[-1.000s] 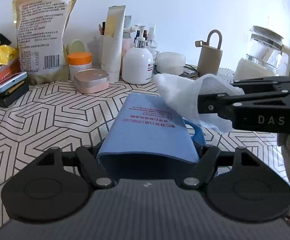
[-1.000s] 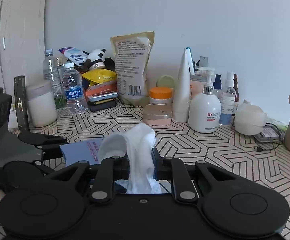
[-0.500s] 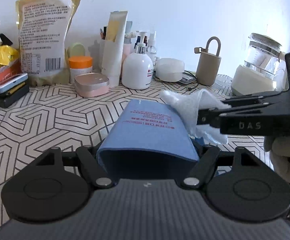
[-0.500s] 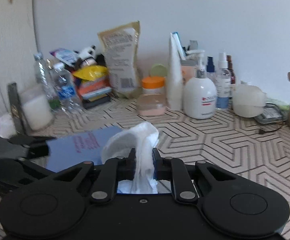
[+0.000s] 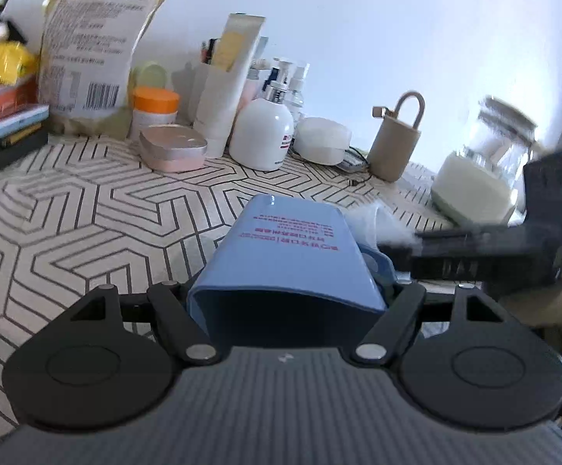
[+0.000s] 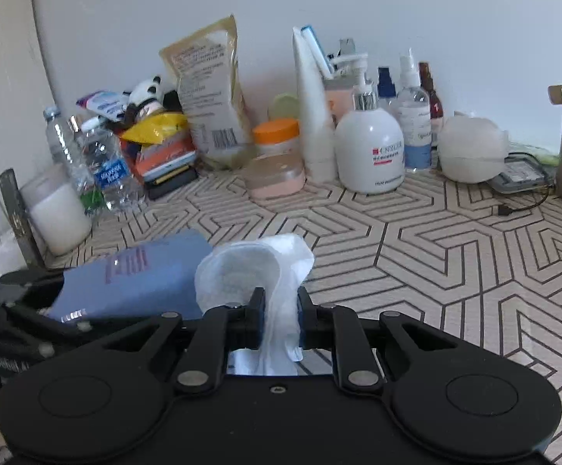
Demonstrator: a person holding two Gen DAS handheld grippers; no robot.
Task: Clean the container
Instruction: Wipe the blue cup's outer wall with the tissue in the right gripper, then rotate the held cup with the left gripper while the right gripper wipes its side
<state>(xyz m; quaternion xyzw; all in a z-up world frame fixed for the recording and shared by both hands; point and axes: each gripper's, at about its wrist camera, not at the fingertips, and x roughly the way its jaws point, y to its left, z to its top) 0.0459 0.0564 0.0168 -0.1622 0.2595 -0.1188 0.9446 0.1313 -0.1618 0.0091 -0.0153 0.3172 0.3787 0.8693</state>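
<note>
A blue plastic container [image 5: 287, 255] with pink print lies on its side between the fingers of my left gripper [image 5: 287, 302], which is shut on it, open end toward the camera. It also shows in the right wrist view [image 6: 133, 275]. My right gripper [image 6: 279, 310] is shut on a crumpled white tissue [image 6: 257, 271]. In the left wrist view the tissue [image 5: 378, 224] touches the container's right side, with the right gripper [image 5: 397, 257] coming in from the right, blurred.
The table has a geometric-patterned cloth [image 5: 87, 209]. Along the back wall stand a white pump bottle [image 6: 370, 147], a pink tin [image 6: 277, 176], an orange-lidded jar [image 6: 277, 135], a large pouch [image 6: 211, 93], water bottles [image 6: 106, 162] and a beige bag [image 5: 395, 143]. A glass jar [image 5: 482, 178] stands at right.
The right gripper with the tissue has moved down and along the container's right side. The left gripper has tilted a little with the container still in it.
</note>
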